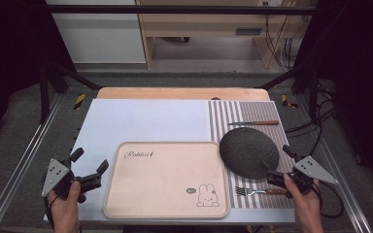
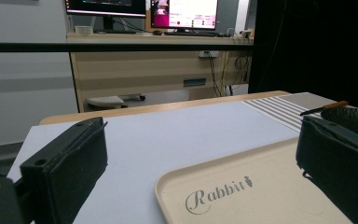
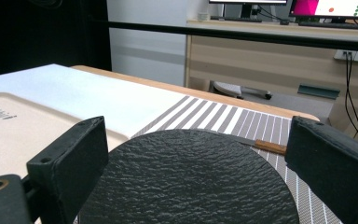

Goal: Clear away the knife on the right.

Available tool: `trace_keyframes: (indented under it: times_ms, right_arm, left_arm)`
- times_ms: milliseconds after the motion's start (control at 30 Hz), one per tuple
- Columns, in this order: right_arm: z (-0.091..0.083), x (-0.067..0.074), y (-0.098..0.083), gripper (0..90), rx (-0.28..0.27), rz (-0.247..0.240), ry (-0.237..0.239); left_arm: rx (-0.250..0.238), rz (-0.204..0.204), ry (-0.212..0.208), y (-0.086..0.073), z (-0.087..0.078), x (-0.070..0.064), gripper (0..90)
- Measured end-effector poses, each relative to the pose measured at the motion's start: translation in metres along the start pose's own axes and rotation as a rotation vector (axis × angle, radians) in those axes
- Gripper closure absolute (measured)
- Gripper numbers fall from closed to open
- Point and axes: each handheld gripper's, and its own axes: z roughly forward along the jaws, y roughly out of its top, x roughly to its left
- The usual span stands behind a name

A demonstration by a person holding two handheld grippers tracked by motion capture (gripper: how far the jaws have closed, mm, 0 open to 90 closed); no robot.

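Round, rough-textured black plate [image 1: 249,152] on striped mat [image 1: 252,112] at bench's three o'clock, right gripper [image 1: 285,165] beside its rim, left gripper [image 1: 88,168] at smooth beige tray's [image 1: 126,194] nine o'clock, both jaws released, fork [image 1: 257,191] perhaps wooden-handled.

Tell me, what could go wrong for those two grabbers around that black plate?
The right gripper, jaws open, hovers at the near rim of the black plate, which looks flat and thin, so the jaws might slip off its edge. The fork lies just below that hand and could get knocked. The plate also overlaps the tray corner, so sliding it might catch the rim.
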Motion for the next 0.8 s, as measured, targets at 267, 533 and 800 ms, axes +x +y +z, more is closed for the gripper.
trace_keyframes:
  times_ms: [267,533,800]
  right_arm:
    - [0.000,0.003,0.000,6.3,0.020,0.019,-0.001]
    - [0.015,0.014,-0.003,7.4,0.172,0.069,-0.023]
    - [0.039,-0.010,0.018,9.0,0.252,0.087,-0.016]
  left_arm:
    - [0.005,0.018,0.014,-0.001,0.001,-0.001,1.6]
    - [0.033,0.033,0.008,-0.007,0.008,0.006,1.6]
    - [0.034,0.008,0.018,-0.011,0.005,0.012,1.7]
